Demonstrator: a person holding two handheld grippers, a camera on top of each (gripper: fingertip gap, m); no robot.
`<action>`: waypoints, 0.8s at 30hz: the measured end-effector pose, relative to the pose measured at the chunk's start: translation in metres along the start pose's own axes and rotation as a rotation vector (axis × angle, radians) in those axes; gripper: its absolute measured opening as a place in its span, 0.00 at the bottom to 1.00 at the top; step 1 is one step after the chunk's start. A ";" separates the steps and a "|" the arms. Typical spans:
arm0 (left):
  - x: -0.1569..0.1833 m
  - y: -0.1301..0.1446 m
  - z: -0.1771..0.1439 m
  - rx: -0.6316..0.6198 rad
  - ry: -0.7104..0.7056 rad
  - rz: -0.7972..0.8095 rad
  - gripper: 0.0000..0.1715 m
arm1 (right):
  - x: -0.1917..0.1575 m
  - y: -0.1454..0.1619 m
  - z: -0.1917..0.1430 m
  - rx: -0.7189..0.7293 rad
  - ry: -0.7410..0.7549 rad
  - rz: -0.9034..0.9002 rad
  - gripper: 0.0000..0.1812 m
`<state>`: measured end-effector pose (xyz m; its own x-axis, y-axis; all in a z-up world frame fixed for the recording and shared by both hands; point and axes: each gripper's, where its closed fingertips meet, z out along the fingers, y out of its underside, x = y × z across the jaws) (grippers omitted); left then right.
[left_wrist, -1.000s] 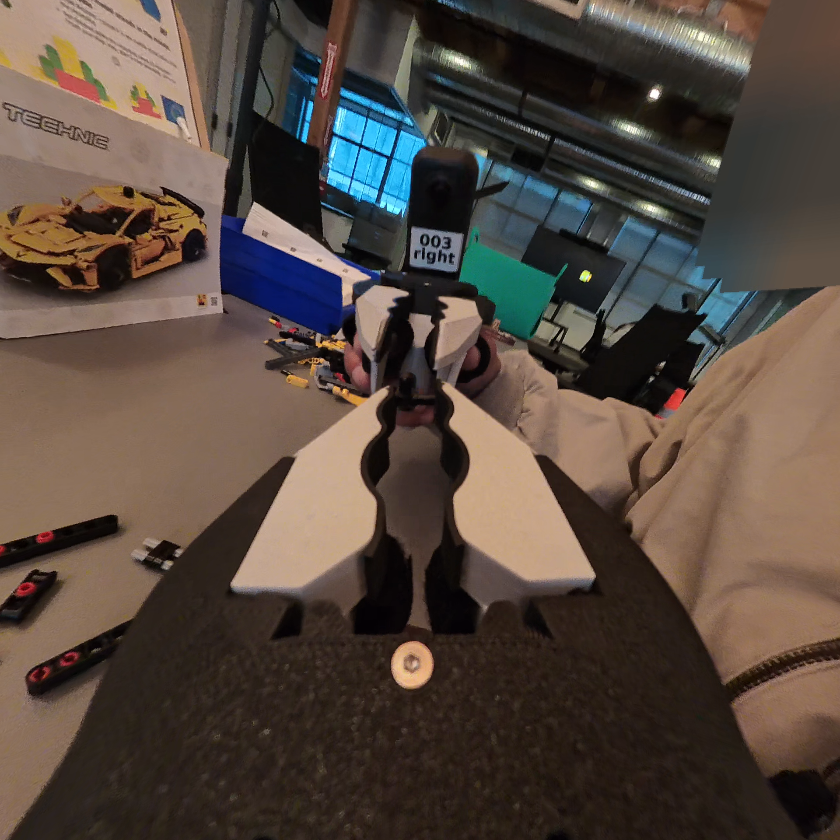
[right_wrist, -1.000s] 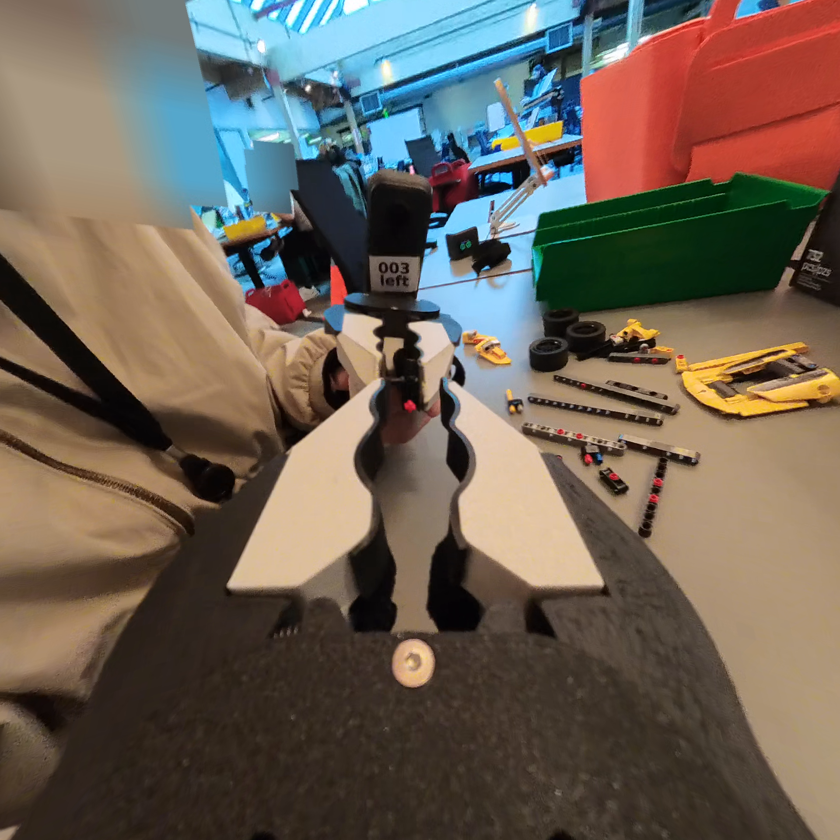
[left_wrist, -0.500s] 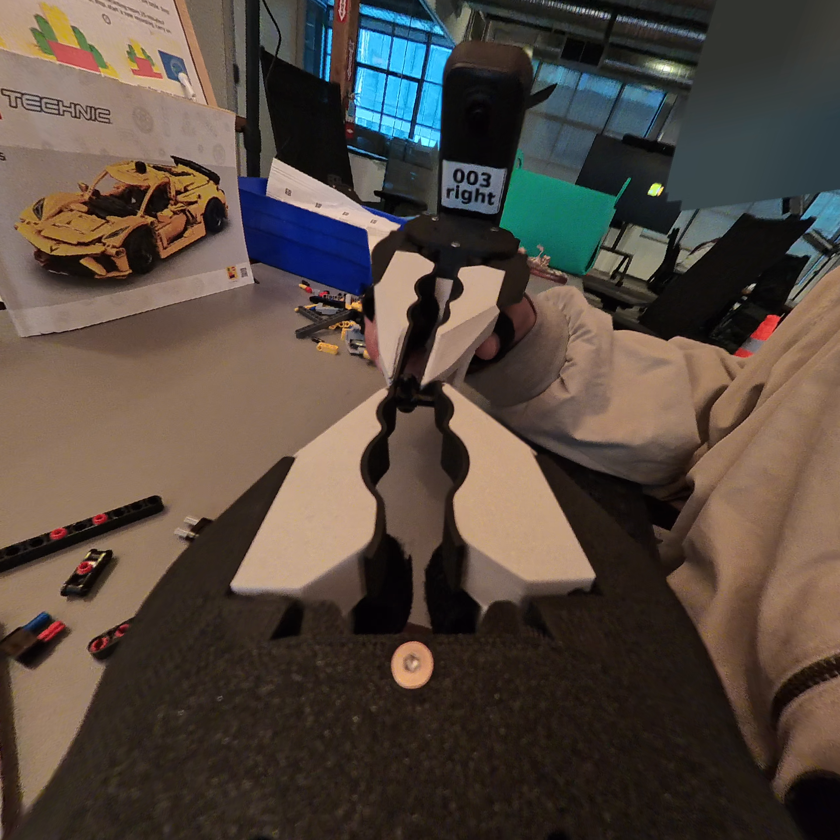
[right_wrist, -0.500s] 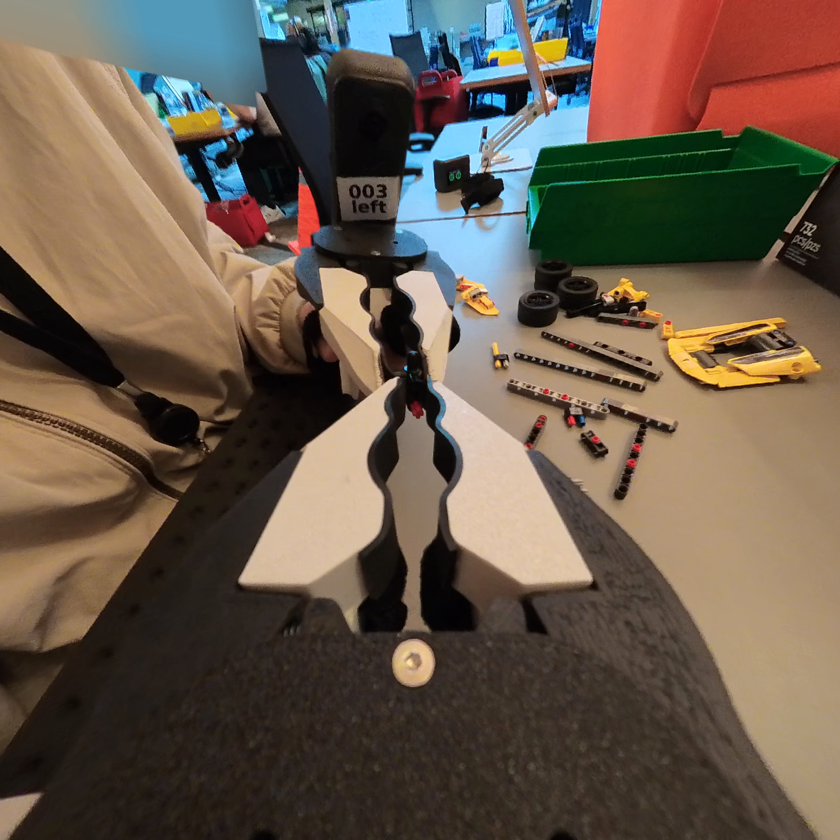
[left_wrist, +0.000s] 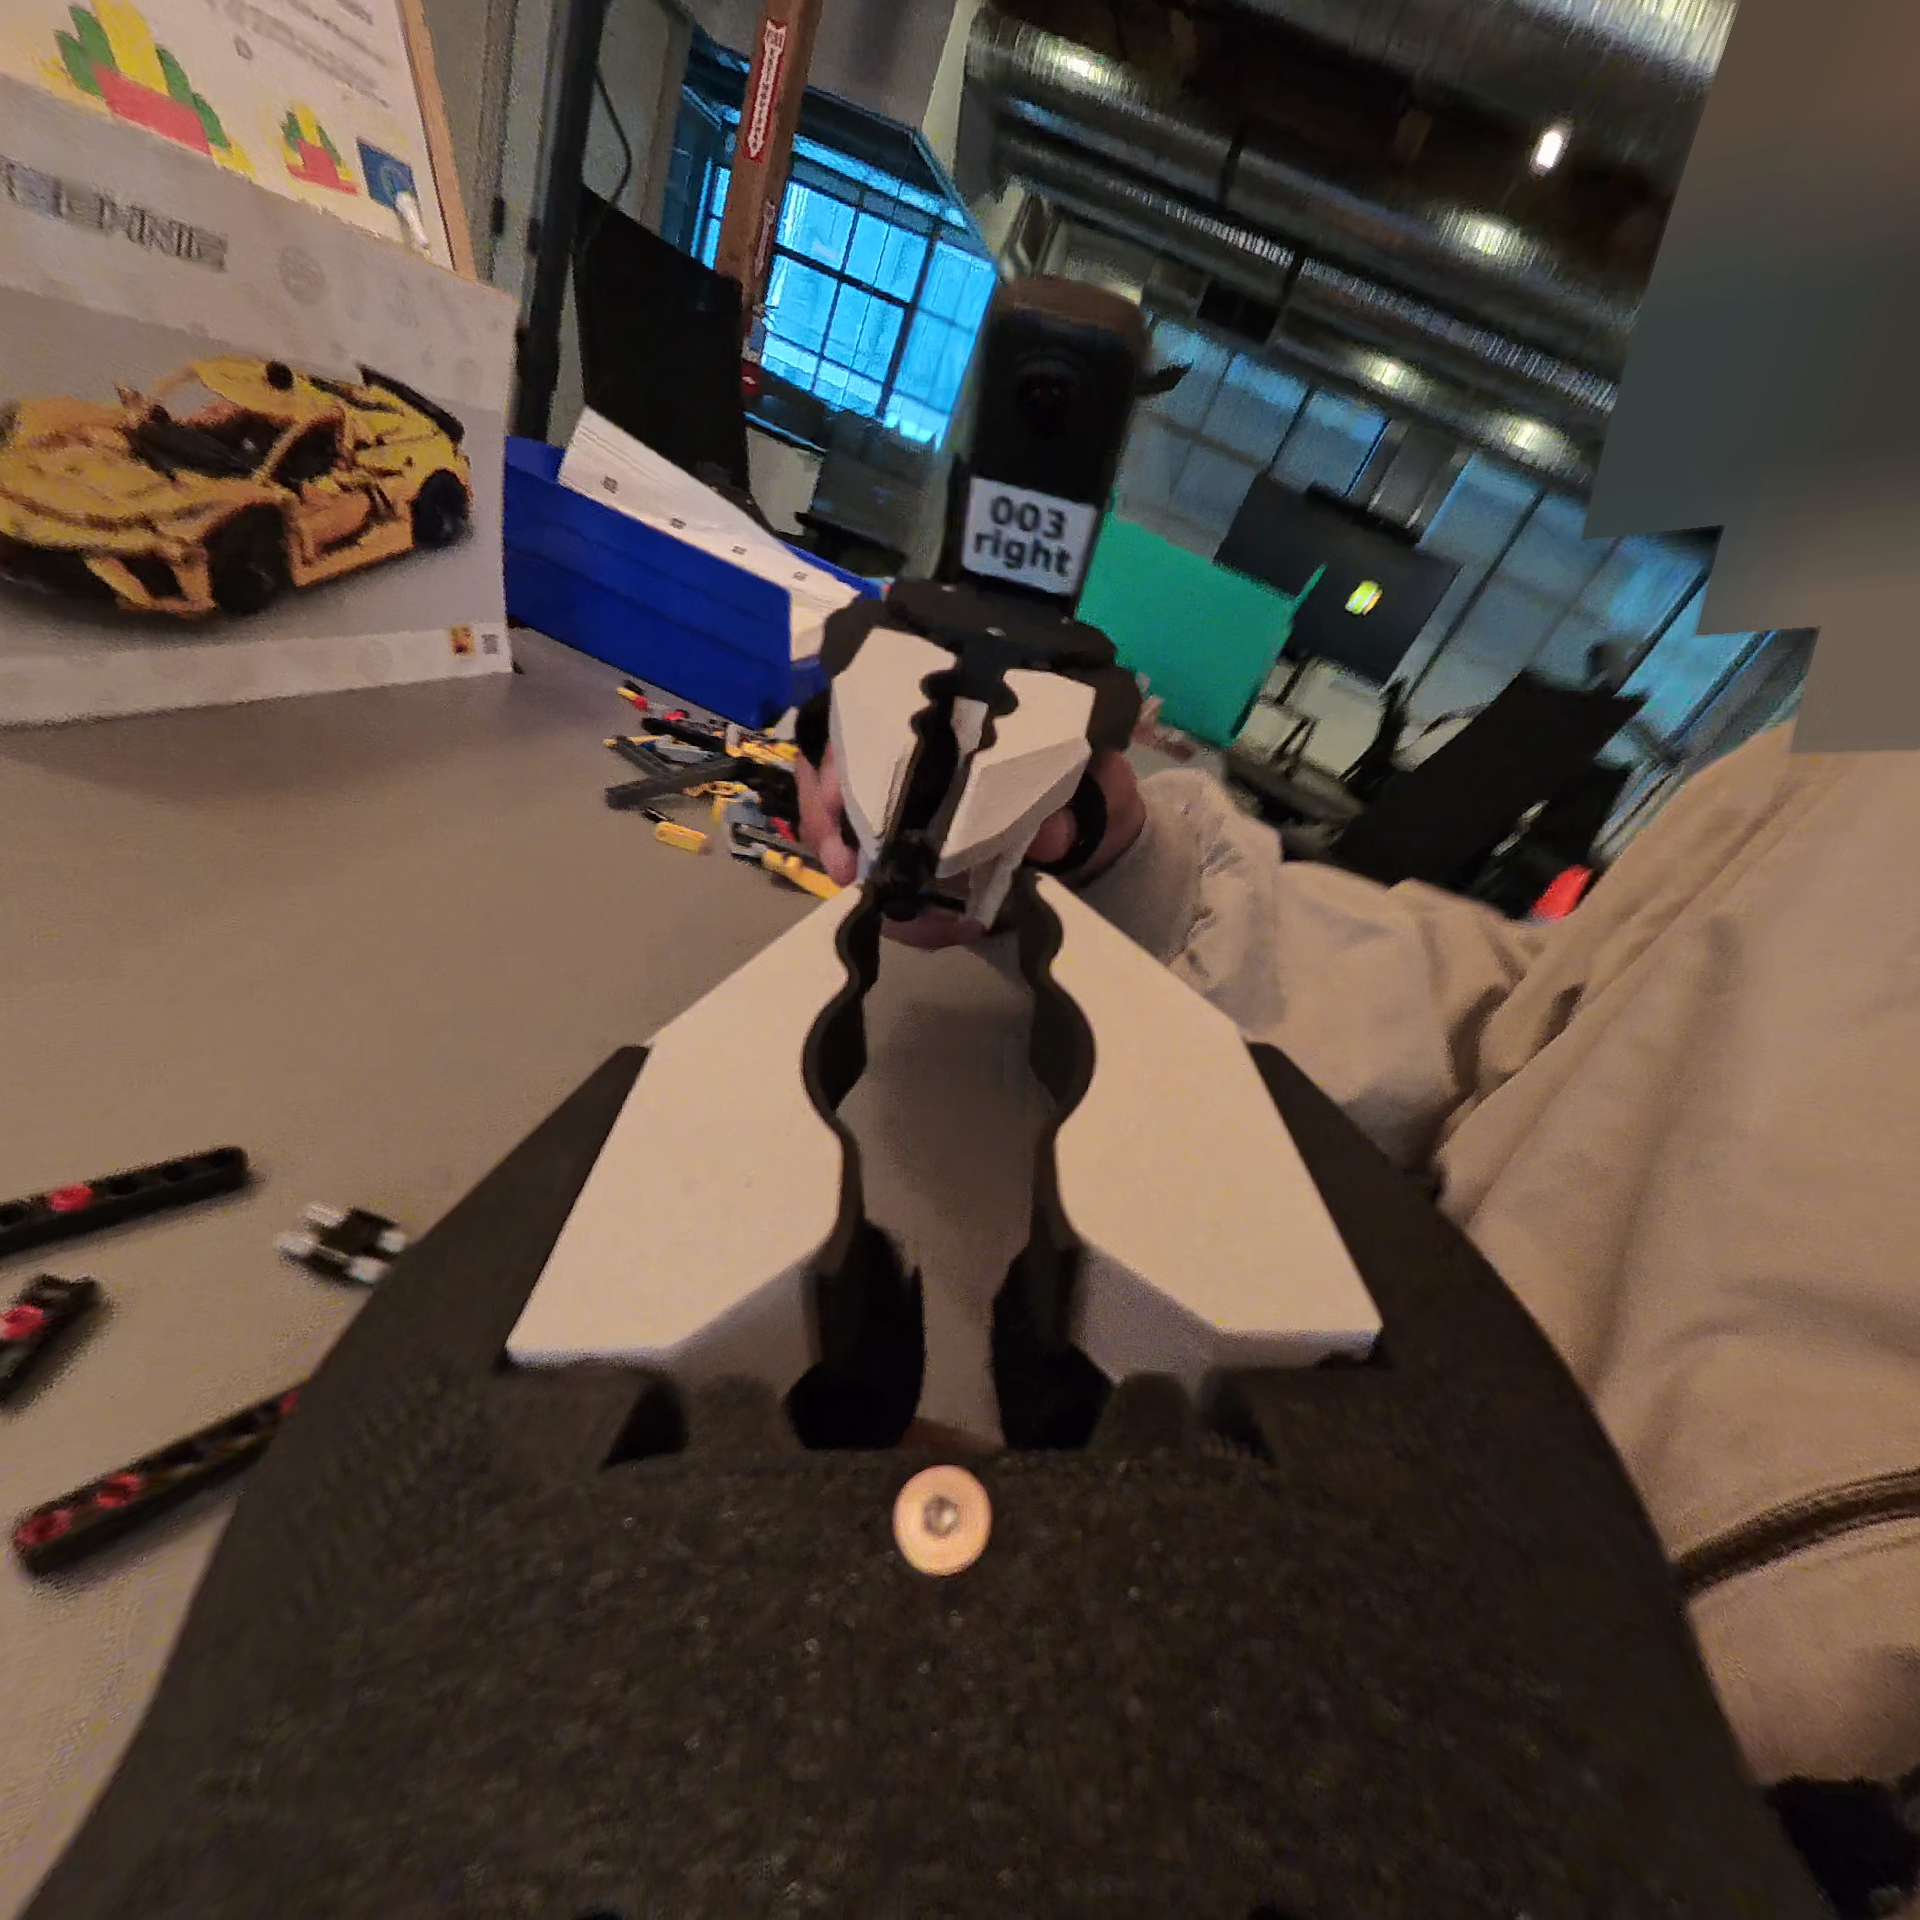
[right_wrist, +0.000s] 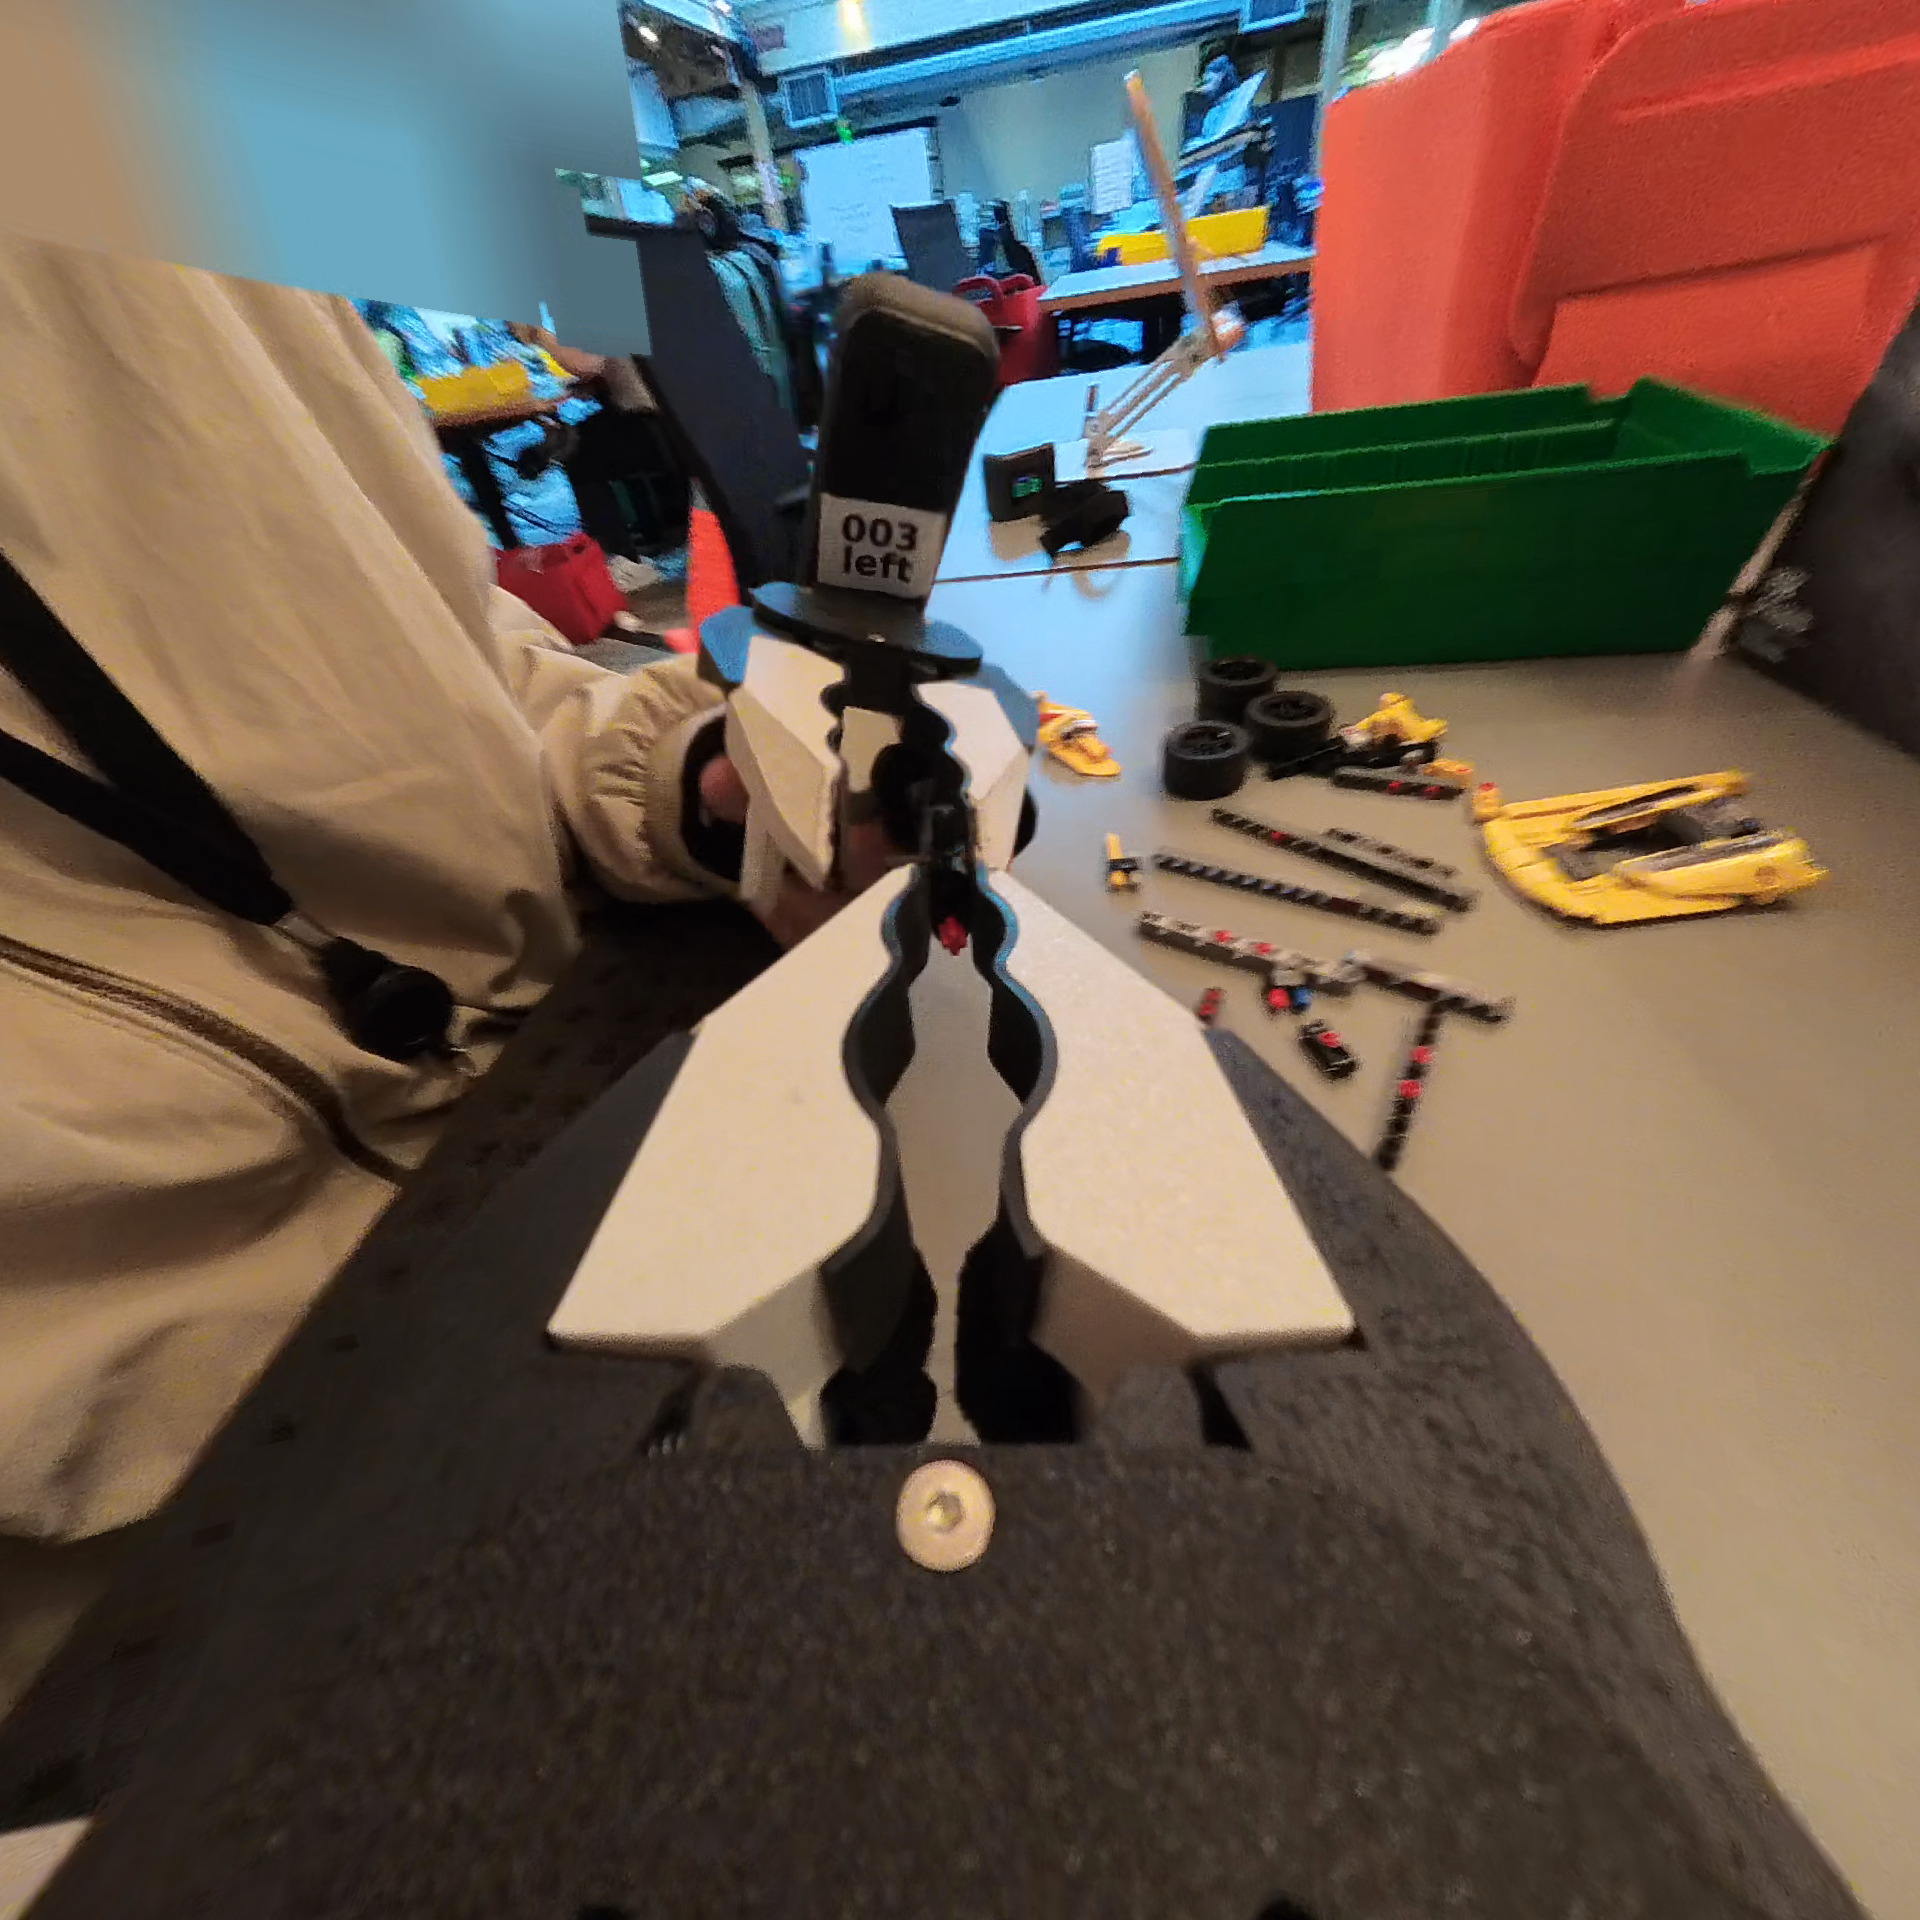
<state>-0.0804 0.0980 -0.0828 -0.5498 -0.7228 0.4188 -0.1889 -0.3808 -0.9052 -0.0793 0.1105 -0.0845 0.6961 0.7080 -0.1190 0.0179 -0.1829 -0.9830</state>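
Tip to tip above the grey tabletop (right_wrist: 1558, 1195), left gripper (left_wrist: 940, 914) and right gripper (right_wrist: 951, 894), both nearly closed, pinch one small black-and-red brick piece (right_wrist: 948, 914)

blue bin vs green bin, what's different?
Colour: the blue bin is blue, the green bin green.
Contents: white sheets stick up out of the blue bin. Nothing shows above the green bin's rim, and its inside is hidden.
Neighbours: a tangle of black and yellow parts lies before the blue bin, and three black wheels before the green bin.
Shared: both are open-topped bins on the grey table.
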 end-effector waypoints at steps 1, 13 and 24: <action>-0.003 -0.003 -0.003 0.025 0.024 -0.085 0.15 | 0.003 -0.002 0.000 0.004 0.046 -0.069 0.04; -0.014 -0.004 -0.009 0.081 0.159 -0.445 0.06 | 0.013 -0.002 0.005 -0.052 0.269 -0.396 0.04; -0.041 0.015 -0.005 -0.049 -0.157 -0.136 0.03 | 0.025 0.017 0.009 -0.314 0.464 -0.631 0.04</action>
<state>-0.0645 0.1252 -0.1137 -0.3834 -0.7493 0.5399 -0.2944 -0.4549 -0.8405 -0.0682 0.1317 -0.1050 0.7114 0.4020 0.5764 0.6535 -0.0768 -0.7530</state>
